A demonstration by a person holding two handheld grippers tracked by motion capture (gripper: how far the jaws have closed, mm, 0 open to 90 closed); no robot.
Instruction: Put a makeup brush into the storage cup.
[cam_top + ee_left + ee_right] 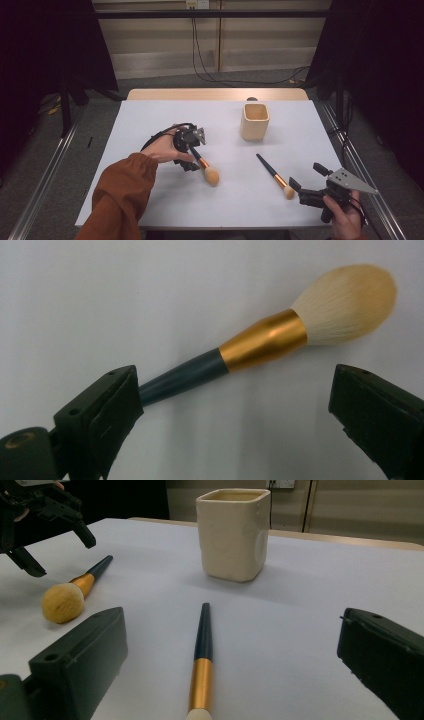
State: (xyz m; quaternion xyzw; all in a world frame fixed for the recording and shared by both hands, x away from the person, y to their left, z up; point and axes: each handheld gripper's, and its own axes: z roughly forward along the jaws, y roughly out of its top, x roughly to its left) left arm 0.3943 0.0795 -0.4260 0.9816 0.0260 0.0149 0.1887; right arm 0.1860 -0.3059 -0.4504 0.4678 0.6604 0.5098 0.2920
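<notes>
A large powder brush (206, 169) with cream bristles, a gold ferrule and a dark handle lies on the white table (150, 200). My left gripper (194, 152) hovers open over its handle; the brush (265, 337) lies between the jaws, its handle end hidden behind the left one. A thinner brush (274, 175) lies right of centre, bristles toward the person. My right gripper (306, 175) is open just behind those bristles, the thin brush (202, 650) lying on the table between its jaws and pointing at a cream square cup (234, 535). That cup (255, 121) stands upright farther back.
The table's right edge (345, 190) runs close beside my right gripper. A wooden strip (215, 94) borders the far edge. Black cables (200, 60) hang down the wall behind. From the right gripper view, the left gripper (60, 555) hangs over the large brush (75, 592).
</notes>
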